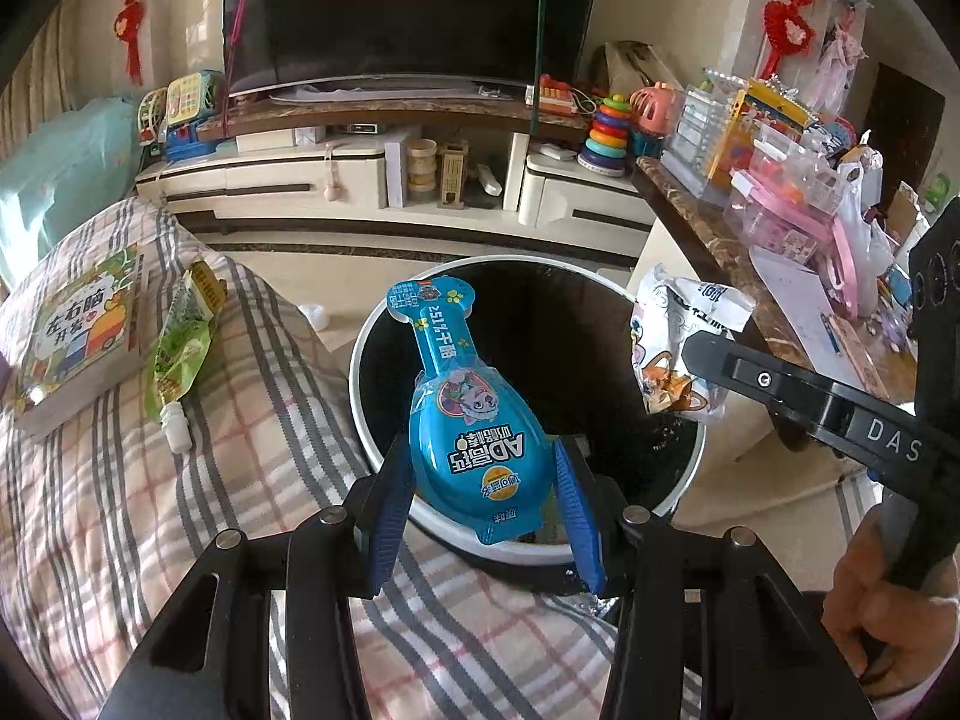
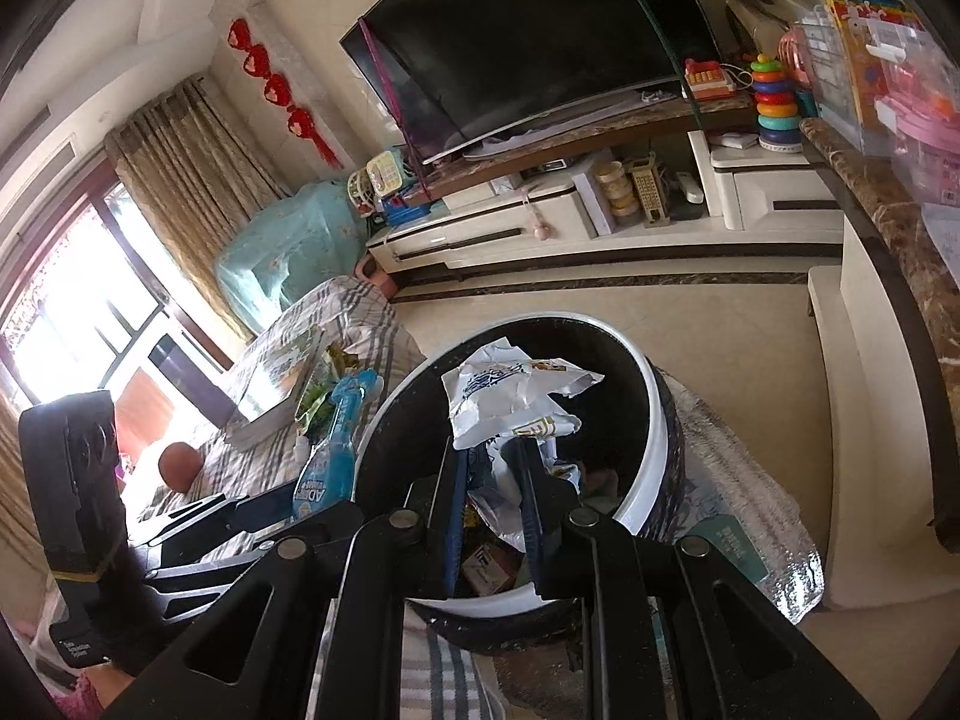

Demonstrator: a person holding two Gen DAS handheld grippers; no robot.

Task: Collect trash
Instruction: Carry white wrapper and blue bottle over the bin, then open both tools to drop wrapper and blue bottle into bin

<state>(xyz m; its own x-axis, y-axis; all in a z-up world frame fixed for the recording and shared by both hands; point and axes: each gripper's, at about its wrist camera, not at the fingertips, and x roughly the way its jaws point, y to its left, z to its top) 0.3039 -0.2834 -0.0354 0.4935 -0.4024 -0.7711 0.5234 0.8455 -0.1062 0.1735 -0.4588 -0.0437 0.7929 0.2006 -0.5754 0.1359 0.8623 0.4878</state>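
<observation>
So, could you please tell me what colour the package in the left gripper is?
Bright blue, with a cartoon picture on the package; the left wrist view shows it best.

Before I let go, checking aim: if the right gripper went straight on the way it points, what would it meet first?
Probably the trash bin's dark inside: the right gripper, shut on the white wrapper, points into its mouth.

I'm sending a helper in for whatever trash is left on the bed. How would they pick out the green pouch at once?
Start at the black bin with the white rim and look to the checked bedspread beside it. A children's book lies there, and the green pouch rests along its edge nearest the bin. It is the only crumpled green wrapper with a white screw cap.
</observation>
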